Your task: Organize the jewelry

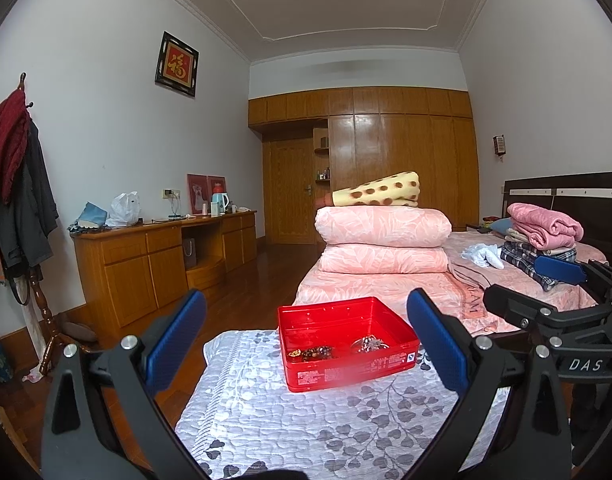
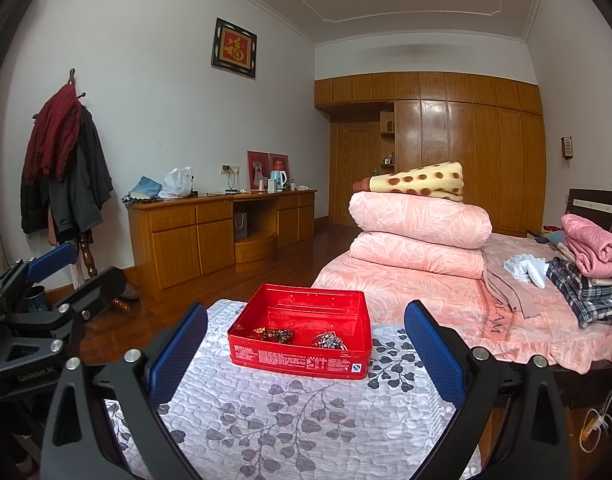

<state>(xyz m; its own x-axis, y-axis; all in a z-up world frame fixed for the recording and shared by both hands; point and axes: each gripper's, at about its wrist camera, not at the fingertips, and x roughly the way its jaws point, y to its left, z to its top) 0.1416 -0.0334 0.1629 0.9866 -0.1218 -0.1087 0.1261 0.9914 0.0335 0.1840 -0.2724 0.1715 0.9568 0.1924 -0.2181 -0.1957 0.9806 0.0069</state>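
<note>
The left tongs point(image 1: 306, 344) are spread wide with nothing between the blue pads, held above the quilted leaf-print cloth point(image 1: 306, 432) covering the bench. The right tongs point(image 2: 306, 348) are likewise released and empty, just beside them. Between both pairs, on the cloth, sits the red tin point(image 2: 302, 354), lid off. Inside it lie a dark beaded bracelet point(image 2: 274, 335) on the left and a silvery tangle of jewelry point(image 2: 329, 340) on the right, slightly apart. Beyond is the bed point(image 2: 425, 300) with folded pink quilts point(image 2: 419, 232).
</note>
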